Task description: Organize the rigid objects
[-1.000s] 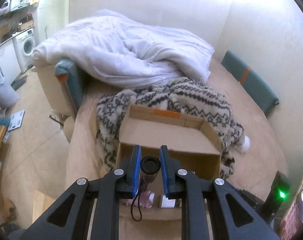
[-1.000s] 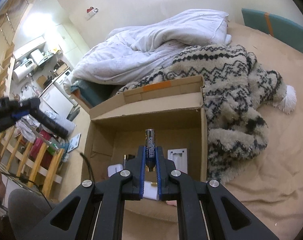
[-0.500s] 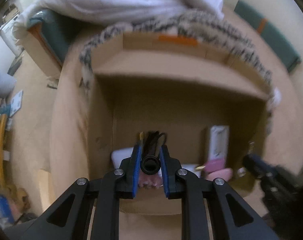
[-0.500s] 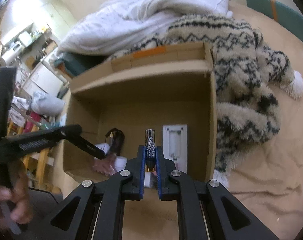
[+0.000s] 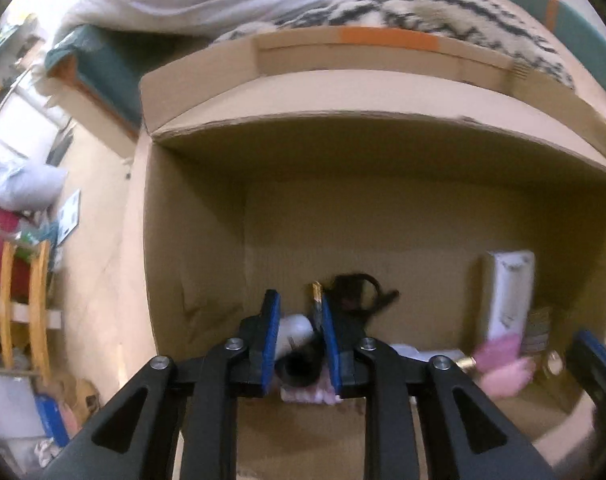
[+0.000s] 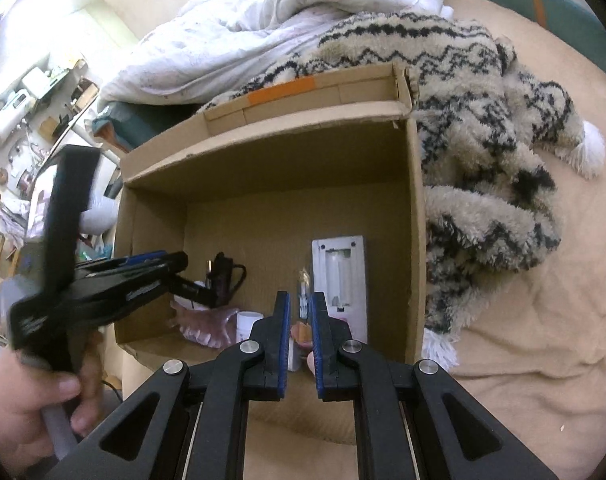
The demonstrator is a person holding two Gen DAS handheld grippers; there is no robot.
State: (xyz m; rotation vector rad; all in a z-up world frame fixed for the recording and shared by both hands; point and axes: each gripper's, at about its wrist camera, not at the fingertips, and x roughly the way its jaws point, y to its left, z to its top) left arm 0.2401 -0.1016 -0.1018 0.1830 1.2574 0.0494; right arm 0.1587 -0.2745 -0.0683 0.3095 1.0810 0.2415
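Note:
An open cardboard box lies on the bed. My left gripper reaches down into the box and its jaws are opening. A black flashlight with a cord sags tilted between the pads and looks loose. The right wrist view shows the left gripper with the flashlight at the box floor. My right gripper hovers over the near side of the box, shut on a battery. The battery's gold end shows between the pads and its upper part is blurred.
On the box floor lie a white device with an open battery bay, a pink toothed piece and a small white cylinder. A patterned fleece and a white duvet lie behind the box. A hand holds the left gripper.
The left gripper dropped from above the box down to its floor, tilting steeper. Its jaws widened and the flashlight sagged. The right gripper sank slightly, battery still between its pads.

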